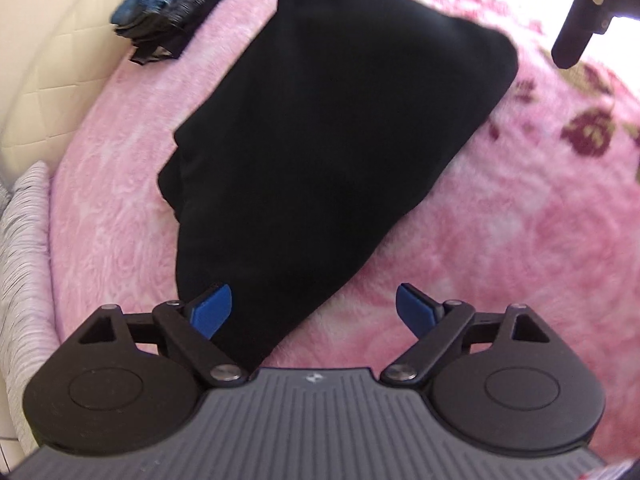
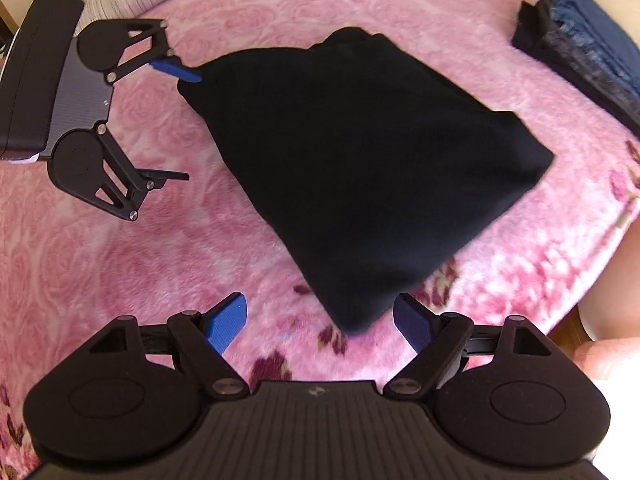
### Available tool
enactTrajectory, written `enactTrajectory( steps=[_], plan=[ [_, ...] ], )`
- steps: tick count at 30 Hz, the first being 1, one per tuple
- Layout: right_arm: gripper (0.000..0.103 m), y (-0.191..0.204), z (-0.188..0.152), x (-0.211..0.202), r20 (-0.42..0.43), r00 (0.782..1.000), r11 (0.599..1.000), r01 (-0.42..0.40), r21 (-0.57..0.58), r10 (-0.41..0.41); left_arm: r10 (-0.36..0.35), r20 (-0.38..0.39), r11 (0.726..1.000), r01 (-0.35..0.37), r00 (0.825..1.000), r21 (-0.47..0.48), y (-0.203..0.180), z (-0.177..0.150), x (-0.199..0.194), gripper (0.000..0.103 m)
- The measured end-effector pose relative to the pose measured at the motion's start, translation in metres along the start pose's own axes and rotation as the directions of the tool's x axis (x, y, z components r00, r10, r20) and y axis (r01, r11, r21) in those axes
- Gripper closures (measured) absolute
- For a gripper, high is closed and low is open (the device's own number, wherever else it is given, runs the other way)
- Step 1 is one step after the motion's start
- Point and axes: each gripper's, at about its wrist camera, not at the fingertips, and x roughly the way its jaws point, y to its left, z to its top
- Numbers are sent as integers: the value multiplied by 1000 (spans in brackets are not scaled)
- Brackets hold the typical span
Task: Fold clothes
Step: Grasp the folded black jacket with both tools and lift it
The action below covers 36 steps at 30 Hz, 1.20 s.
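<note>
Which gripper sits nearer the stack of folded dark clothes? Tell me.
Hard to call. The left gripper sits at the black garment's near corner, the right gripper at another; the stack lies beyond both.

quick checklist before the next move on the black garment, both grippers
1. Left gripper open: ok, fingers spread wide.
2. Right gripper open: ok, nothing between its fingers.
3. Black garment folded into a compact shape: ok, though its layers cannot be told apart.
4. Garment lying wholly on the pink blanket: ok.
5. Left gripper's blue fingertip free of the garment corner: cannot tell, it sits right at the edge.
6. Folded stack of dark clothes kept apart from the garment: ok.
</note>
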Motion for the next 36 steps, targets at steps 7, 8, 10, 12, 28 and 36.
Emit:
enactTrajectory(
  steps=[7, 8, 10, 12, 28, 36],
  plan=[
    [20, 4, 19, 27, -8, 1000, 999, -27, -41, 27, -31, -24, 996, 33, 999, 80, 8, -2, 27, 16],
    [20, 6, 20, 29, -9, 1000, 998, -30, -55, 30, -35, -27, 995, 38, 999, 91, 8, -3, 31, 16],
    [18, 10, 23, 35, -11, 999, 996, -35, -83, 35, -45, -32, 993, 48, 998, 107, 8, -5, 36, 16],
    [15, 10, 23, 40, -13, 999, 996, -40, -81, 39, -54, -36, 991, 58, 998, 122, 7, -7, 41, 15],
    [28, 61, -7, 65, 176, 948, 818, 319, -478, -266, 150, 127, 916, -186, 980, 355, -20, -39, 60, 16],
    [34, 74, -43, 113, 366, 823, 564, 565, -602, -435, 299, 257, 836, -382, 919, 393, -26, -45, 89, 18]
  ],
)
